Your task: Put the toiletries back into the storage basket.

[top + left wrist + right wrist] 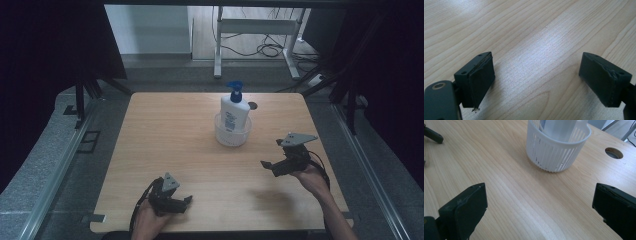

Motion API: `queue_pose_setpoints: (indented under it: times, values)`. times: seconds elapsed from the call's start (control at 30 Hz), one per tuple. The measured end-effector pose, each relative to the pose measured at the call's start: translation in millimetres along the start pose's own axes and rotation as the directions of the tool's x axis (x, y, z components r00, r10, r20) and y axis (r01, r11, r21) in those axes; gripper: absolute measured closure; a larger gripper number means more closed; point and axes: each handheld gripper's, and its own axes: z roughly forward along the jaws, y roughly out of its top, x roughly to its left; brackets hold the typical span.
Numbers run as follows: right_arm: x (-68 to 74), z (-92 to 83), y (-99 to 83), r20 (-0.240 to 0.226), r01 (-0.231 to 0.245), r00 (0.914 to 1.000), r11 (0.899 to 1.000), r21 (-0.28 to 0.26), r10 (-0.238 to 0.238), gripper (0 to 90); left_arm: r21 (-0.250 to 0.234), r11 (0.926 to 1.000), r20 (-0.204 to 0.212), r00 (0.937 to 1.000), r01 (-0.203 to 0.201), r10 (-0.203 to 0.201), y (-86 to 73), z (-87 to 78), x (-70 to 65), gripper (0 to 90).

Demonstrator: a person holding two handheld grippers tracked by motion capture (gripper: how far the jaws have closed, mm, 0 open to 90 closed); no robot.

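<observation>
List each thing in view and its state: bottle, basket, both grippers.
Bottle: upright in the basket, blue pump on top.
Basket: upright on the table, holding the bottle.
Left gripper: open, empty, low over bare table.
Right gripper: open, empty, pointed at the basket, apart from it.

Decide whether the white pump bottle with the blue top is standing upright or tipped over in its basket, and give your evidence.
Upright. The white pump bottle with the blue top stands vertically inside the white slatted plastic basket, pump uppermost.
</observation>
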Motion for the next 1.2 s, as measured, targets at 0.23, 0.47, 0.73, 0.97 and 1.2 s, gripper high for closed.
queue_pose_setpoints:
  times: [0.23,0.47,0.73,0.97,1.2]
  values:
    - [6.1,-6.2,-16.0,0.006,-0.018,0.9998,1.0,0.002,0.018,0.0,-0.001,1.0,0.0,1.0,0.002,-0.002,0.0,0.1,-0.3,12.5]
    - [12.0,-8.7,-33.4,0.001,-0.041,0.9992,0.999,0.007,0.041,0.0,-0.003,1.0,-0.001,1.0,0.004,-0.004,0.0,0.3,-0.4,12.5]
    - [19.5,-6.2,-56.8,0.009,-0.053,0.9986,0.998,0.035,0.053,0.0,-0.001,1.0,0.0,1.0,0.001,-0.001,0.0,0.1,-0.2,12.5]
    - [23.6,-1.7,-75.5,0.014,-0.058,0.9983,0.996,0.061,0.057,0.0,-0.001,1.0,0.0,1.0,0.002,-0.002,0.0,0.1,-0.2,12.5]
    - [27.6,4.4,-90.4,0.016,-0.057,0.9983,0.994,0.097,0.056,0.0,-0.001,1.0,0.0,1.0,0.001,-0.001,0.0,0.2,-0.1,12.5]
